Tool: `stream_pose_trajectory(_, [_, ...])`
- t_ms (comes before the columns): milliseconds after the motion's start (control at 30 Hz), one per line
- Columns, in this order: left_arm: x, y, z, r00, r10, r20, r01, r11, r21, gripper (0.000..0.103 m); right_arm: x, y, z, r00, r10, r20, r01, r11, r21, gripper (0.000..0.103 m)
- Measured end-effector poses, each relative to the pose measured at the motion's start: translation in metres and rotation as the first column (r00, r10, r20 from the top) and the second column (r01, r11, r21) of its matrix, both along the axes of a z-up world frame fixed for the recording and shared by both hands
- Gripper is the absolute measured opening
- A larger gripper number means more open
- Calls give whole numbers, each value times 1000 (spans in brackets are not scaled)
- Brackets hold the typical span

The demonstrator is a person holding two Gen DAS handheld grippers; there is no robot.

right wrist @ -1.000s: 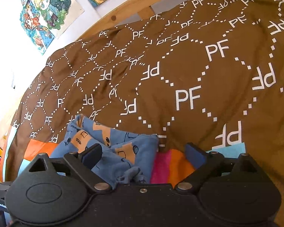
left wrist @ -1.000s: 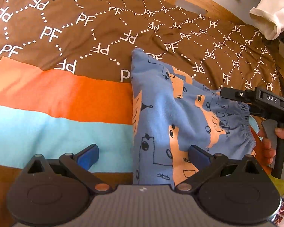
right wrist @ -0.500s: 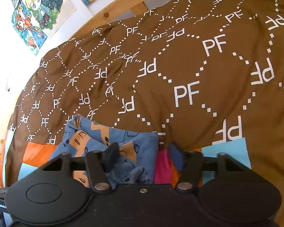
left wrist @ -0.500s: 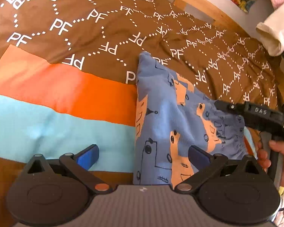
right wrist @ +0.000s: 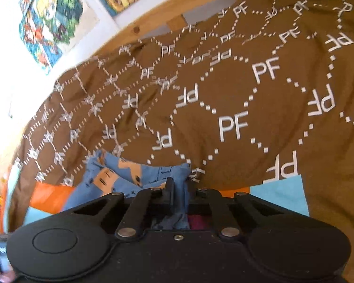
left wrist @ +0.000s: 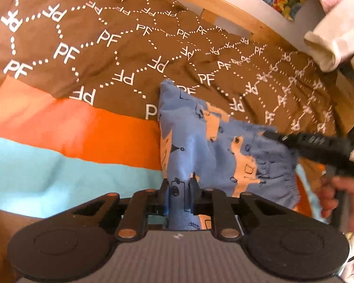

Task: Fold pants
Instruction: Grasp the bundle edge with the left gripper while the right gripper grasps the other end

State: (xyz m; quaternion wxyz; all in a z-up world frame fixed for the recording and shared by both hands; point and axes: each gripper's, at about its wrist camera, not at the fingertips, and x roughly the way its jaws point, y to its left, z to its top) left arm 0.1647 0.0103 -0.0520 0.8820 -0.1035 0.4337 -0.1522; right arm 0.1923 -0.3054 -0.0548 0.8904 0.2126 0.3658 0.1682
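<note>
The blue pants (left wrist: 200,141) with orange cartoon prints lie folded on the bed cover (left wrist: 82,47). My left gripper (left wrist: 179,192) is shut on the near edge of the pants. My right gripper (right wrist: 179,191) is shut on the pants (right wrist: 129,176) at their waistband end. In the left wrist view the right gripper (left wrist: 318,143) shows as a black tool held by a hand, pinching the elastic waistband at the right.
The brown cover has white PF print and orange (left wrist: 82,127) and light blue (left wrist: 59,172) stripes. A wooden bed frame (left wrist: 224,4) runs along the far side. White cloth (left wrist: 330,42) hangs at the top right. Posters (right wrist: 54,16) hang on the wall.
Both grippers have shut on the pants: left on the near edge, right on the waistband. Both have lifted slightly, and the fabric has bunched up between them.
</note>
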Motion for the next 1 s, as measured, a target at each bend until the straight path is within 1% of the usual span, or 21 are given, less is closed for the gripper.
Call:
stream_pose_trajectory(67, [1, -1, -1, 1000, 0, -5, 0, 1000, 5, 17, -1, -5, 2, 1000, -10, -4, 10, 1000, 23, 7])
stream_pose_trajectory(167, [4, 3, -3, 1000, 4, -21, -4, 1000, -18, 18, 2, -4, -7, 1000, -9, -29, 8, 1000, -9, 7])
stream_pose_trajectory(233, [6, 7, -5, 999, 10, -35, -12, 999, -38, 21, 4, -7, -19, 998, -28, -61, 29, 999, 23, 7])
stream_pose_trajectory(300, [7, 10, -8, 999, 19, -51, -22, 998, -54, 23, 2, -10, -23, 997, -47, -67, 52, 996, 66, 8])
stream_pose_trajectory(433, [9, 10, -10, 998, 25, -63, -29, 998, -58, 23, 0, -9, -21, 997, -36, -62, 40, 997, 68, 12])
stream_pose_trajectory(467, [9, 9, -10, 998, 24, -61, -27, 998, -53, 23, 0, -11, -21, 997, -32, -68, 38, 995, 88, 16])
stream_pose_trajectory(533, [8, 8, -9, 998, 21, -58, -23, 999, -45, 23, 0, -18, -23, 996, -33, -84, 45, 988, 149, 19])
stream_pose_trajectory(600, [8, 8, -9, 998, 21, -60, -24, 999, -46, 23, 0, -26, -29, 993, -36, -114, 62, 971, 231, 27])
stream_pose_trajectory(667, [8, 9, -10, 998, 23, -62, -26, 998, -49, 23, -1, -31, -31, 992, -29, -126, 64, 957, 285, 32])
stream_pose_trajectory(733, [9, 9, -10, 998, 24, -64, -27, 998, -51, 23, 0, -29, -28, 993, -6, -122, 40, 958, 282, 38])
stream_pose_trajectory(833, [9, 10, -11, 998, 24, -65, -27, 998, -52, 23, 2, -22, -23, 993, 24, -113, 7, 966, 260, 51])
stream_pose_trajectory(900, [9, 10, -11, 998, 23, -65, -27, 998, -53, 23, 4, -19, -22, 993, 38, -108, -9, 965, 261, 56])
stream_pose_trajectory(967, [10, 10, -12, 998, 24, -66, -27, 998, -53, 23, 4, -17, -22, 993, 50, -104, -22, 967, 254, 57])
stream_pose_trajectory(1000, [10, 10, -12, 998, 23, -65, -27, 998, -52, 23, 4, -16, -21, 993, 55, -102, -29, 969, 244, 55])
